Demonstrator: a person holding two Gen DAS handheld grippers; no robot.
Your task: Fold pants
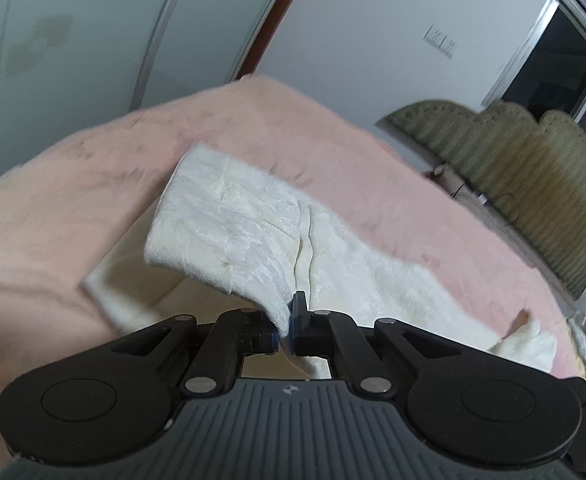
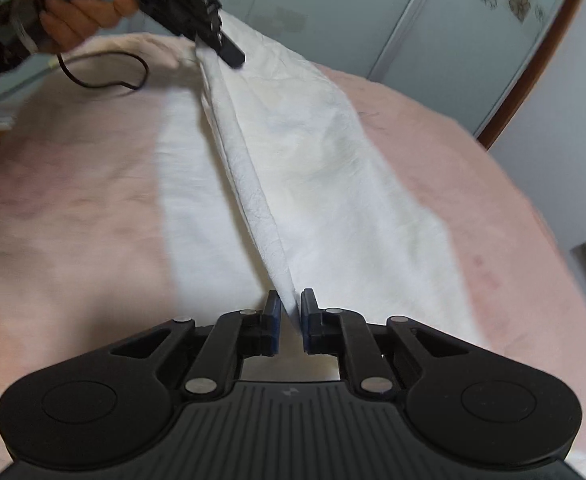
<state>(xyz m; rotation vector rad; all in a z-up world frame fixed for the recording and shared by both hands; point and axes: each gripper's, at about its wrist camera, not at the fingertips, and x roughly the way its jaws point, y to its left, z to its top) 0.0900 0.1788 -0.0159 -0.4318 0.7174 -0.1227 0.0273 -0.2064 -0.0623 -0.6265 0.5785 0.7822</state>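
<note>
In the left wrist view the jaws of the left gripper (image 1: 284, 330) are pressed together on a corner of the white, crinkled woven-cloth pants (image 1: 229, 224), the cloth pinched between the blue pads. Ahead of the jaws the lifted leg bends over on itself and casts a shadow on the layer below; further ahead and to both sides lies the soft, fuzzy pink blanket (image 1: 73, 184) covering the bed. Beyond the jaws to the right stands a scalloped, olive ribbed headboard (image 1: 533, 184).

In the right wrist view the right gripper (image 2: 289, 320) has its jaws nearly together, with a hem edge of the pants (image 2: 313, 160) running between the pads; they look clamped on it. From there the raised edge stretches taut as a ridge straight ahead to the left gripper (image 2: 229, 54), held in a bare hand (image 2: 81, 12) with a thin black cable (image 2: 105, 80) looping below it.

The step looks like carrying one leg over the other. To do it well, both grips should travel together at one height, keeping that ridge taut, and lower the edge flush onto the lower leg before letting go; the thin, papery cloth will crease readily and cling to the plush blanket.
</note>
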